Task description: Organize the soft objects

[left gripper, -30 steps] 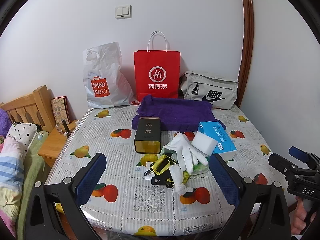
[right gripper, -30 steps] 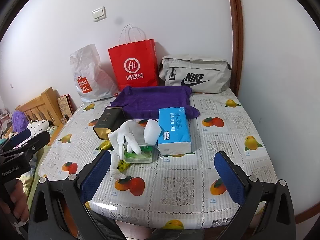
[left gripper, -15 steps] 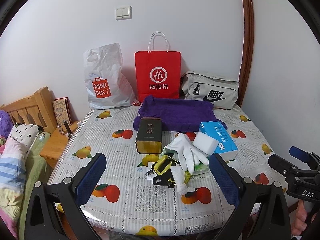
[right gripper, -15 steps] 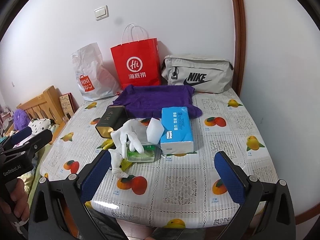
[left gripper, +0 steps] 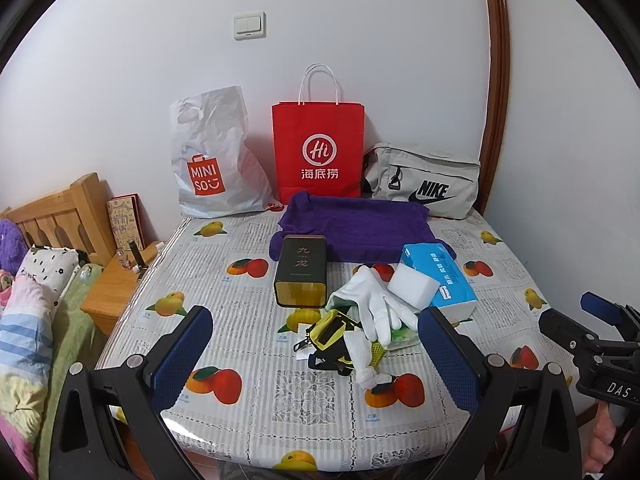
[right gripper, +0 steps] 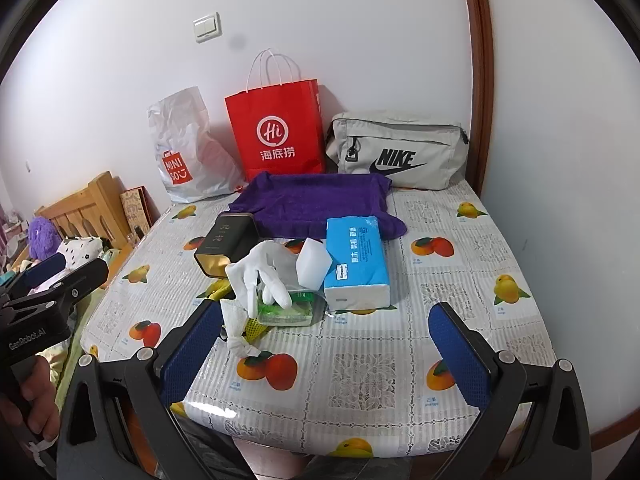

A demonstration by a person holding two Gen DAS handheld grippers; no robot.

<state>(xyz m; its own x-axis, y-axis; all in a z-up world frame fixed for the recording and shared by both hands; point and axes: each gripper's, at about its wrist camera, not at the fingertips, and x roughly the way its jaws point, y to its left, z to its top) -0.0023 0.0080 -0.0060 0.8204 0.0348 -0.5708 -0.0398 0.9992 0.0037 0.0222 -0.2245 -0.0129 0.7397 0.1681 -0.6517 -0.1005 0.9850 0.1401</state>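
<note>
Both claws, left claw and right claw, hung spread, empty, at counter near edge. White glove lay mid-counter, draped over clutter beside sponge; looked limp, light. Pinch cuff, not fingers.

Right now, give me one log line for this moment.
stage: approach | left tool: open, empty | right tool: open, empty | glove: atop pile | sponge: against tissue pack

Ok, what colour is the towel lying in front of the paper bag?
Purple. The towel shows best in the right wrist view, spread flat before the red paper bag.
</note>
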